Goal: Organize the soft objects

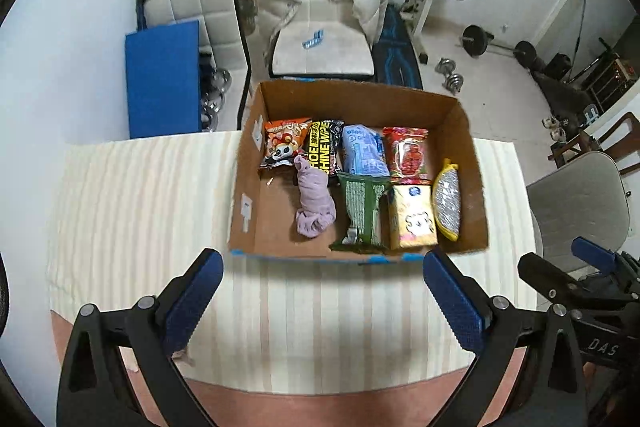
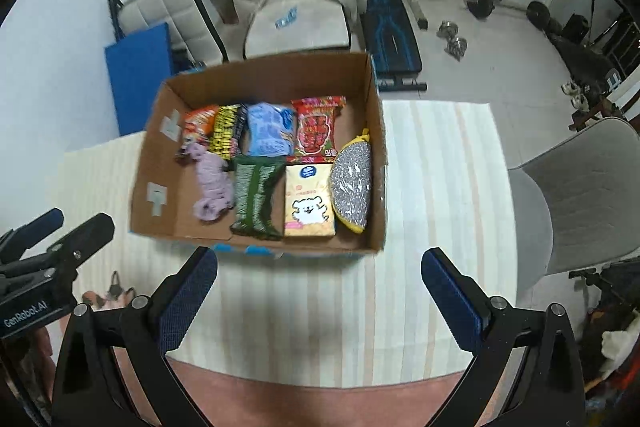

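Both grippers, left [image 1: 322,293] and right [image 2: 319,293], hang wide open, empty, before the cardboard box [image 1: 470,147].

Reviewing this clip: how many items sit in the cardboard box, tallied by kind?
Inside the cardboard box:
Printed packets: 5: panda snack, shoe-shine wipes, blue pack, red snack, yellow bear pack
Cloth items: 2: lilac cloth, green cloth
Scrubber pads: 1: silver-and-yellow scrubber
Total: 8

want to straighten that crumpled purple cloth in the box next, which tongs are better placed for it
Left, probably. The purple cloth lies left of centre in the cardboard box, about ahead of the open left tongs; from the open right tongs it sits off left.
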A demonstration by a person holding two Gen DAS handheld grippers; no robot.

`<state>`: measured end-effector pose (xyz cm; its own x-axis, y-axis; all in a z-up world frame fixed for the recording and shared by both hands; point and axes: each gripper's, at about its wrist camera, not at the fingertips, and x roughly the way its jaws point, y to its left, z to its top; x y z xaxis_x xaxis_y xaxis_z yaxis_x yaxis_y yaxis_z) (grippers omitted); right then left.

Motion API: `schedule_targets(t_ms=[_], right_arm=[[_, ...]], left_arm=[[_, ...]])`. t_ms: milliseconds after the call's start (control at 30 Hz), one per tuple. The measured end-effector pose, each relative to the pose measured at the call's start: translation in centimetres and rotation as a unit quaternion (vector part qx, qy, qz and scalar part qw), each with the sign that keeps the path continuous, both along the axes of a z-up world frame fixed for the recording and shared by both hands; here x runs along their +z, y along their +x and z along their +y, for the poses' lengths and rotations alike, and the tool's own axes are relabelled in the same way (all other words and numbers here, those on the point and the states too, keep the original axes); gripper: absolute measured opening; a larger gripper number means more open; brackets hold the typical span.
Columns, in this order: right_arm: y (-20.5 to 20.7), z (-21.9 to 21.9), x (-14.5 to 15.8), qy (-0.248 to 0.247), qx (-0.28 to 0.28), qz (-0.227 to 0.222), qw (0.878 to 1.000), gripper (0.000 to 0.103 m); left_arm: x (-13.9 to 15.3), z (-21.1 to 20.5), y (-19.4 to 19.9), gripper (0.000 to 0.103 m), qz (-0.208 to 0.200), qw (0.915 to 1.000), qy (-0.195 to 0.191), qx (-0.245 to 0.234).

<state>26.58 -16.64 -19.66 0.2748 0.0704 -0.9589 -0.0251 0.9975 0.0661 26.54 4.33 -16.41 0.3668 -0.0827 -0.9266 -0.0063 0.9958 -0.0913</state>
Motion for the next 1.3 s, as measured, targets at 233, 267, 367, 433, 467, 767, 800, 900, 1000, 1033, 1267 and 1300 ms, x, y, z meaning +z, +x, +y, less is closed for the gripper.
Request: schedule_targets(t_ms=[233,267,367,433,467,767,800,900,1000,1033,1267,1300], right_arm=[[-6.6,0.2,5.1,0.013,0.004,-0.037,0.999,0.103],[-7.6,0.2,5.9,0.016,0.003,-0.043,0.999,0.103],[-10.1,0.3,8.1,0.017,0.002,-0.061,0.998,0.103],[-11.7,0.4,9.7,0.016,0.003,-0.076,0.997,0.103],[-12.4,0.4,10.4,0.015,0.003,-0.08,0.997,0.103],[-19.1,1.1,16.4,0.008,0.008,-0.127,0.992,0.103],[-19.9,1.3,16.9,0.007,0.009,-0.131,0.991,0.103],[-21.5,1.6,17.8,0.003,0.011,-0.13,0.991,0.103],[-22.8,1.8,18.4,-0.002,0.008,-0.132,0.991,0.103],[-23.0,1.8,18.6,-0.001,0.005,-0.134,0.991,0.103],[-23.1,1.2,18.6,-0.006,-0.02,-0.145,0.989,0.103],[-23.0,1.0,18.6,-0.006,-0.022,-0.147,0.989,0.103]], left_arm=[[4.2,0.1,-5.9,0.103,-0.035,0.9993,-0.001,-0.011],[4.6,0.2,-6.4,0.103,-0.038,0.9992,-0.002,-0.011],[6.0,0.3,-8.4,0.103,-0.044,0.9989,-0.002,-0.014],[7.2,0.3,-9.8,0.103,-0.047,0.9987,-0.006,-0.016],[7.8,0.4,-10.4,0.103,-0.051,0.9985,-0.011,-0.017],[12.2,0.3,-15.8,0.103,-0.086,0.9959,-0.016,-0.027],[12.6,0.3,-16.4,0.103,-0.09,0.9954,-0.014,-0.03],[13.5,0.6,-17.8,0.103,-0.102,0.9941,-0.006,-0.034],[14.1,0.7,-18.6,0.103,-0.108,0.9935,-0.009,-0.037],[14.2,0.8,-18.8,0.103,-0.11,0.9931,-0.01,-0.039],[14.1,0.4,-19.0,0.103,-0.12,0.9924,0.012,-0.028],[13.9,0.2,-18.9,0.103,-0.12,0.9923,0.015,-0.026]])
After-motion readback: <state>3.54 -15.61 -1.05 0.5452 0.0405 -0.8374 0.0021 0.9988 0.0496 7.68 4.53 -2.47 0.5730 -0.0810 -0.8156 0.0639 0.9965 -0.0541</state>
